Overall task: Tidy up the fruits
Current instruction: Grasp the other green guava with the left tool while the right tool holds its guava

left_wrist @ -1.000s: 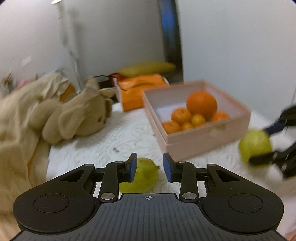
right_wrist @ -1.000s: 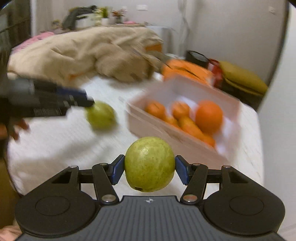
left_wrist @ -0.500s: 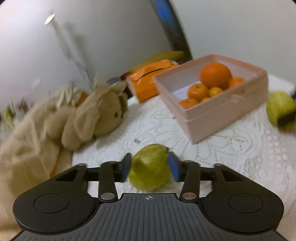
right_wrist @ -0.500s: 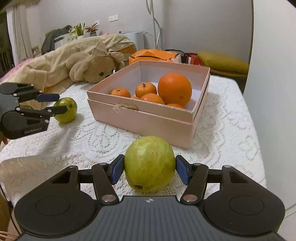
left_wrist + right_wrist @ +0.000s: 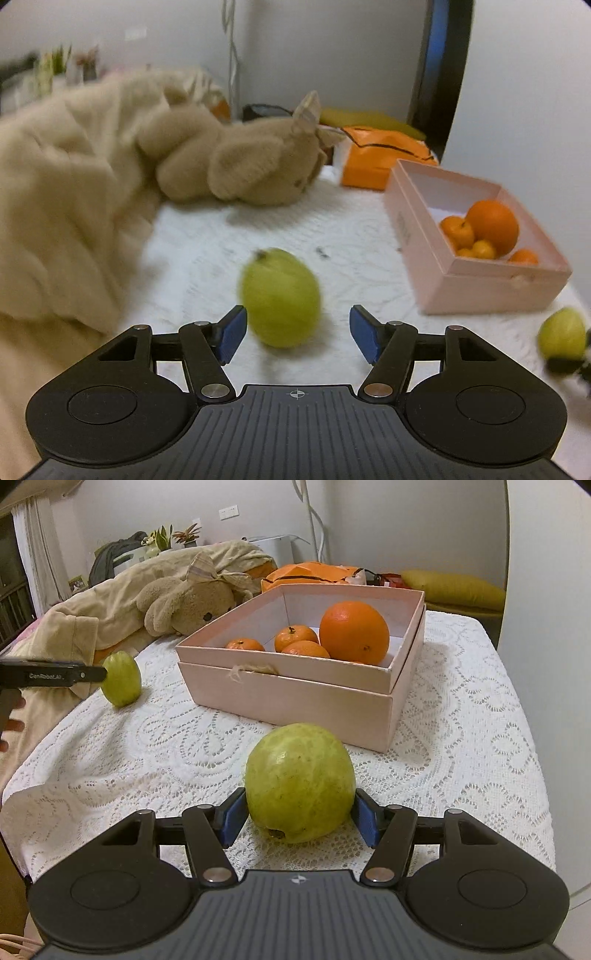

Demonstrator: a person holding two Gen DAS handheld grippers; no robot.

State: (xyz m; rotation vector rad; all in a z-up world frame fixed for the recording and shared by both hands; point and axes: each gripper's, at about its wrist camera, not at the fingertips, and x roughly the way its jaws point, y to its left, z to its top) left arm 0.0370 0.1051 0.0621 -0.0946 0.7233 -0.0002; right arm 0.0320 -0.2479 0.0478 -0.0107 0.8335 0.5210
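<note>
Just in front of the pink box, our right gripper clamps one guava; left gripper jaws gape wide around another guava.

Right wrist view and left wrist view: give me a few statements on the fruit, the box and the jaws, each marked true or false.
1. The right gripper has its jaws closed on a green fruit. True.
2. The left gripper is clamped on the other green fruit. False: its jaws stand open, with a clear gap on the right side.
3. The pink box holds only oranges and mandarins. True.
4. The big orange lies on the lace tablecloth. False: it sits in the box.
5. A stuffed bear lies beyond the box. True.
</note>
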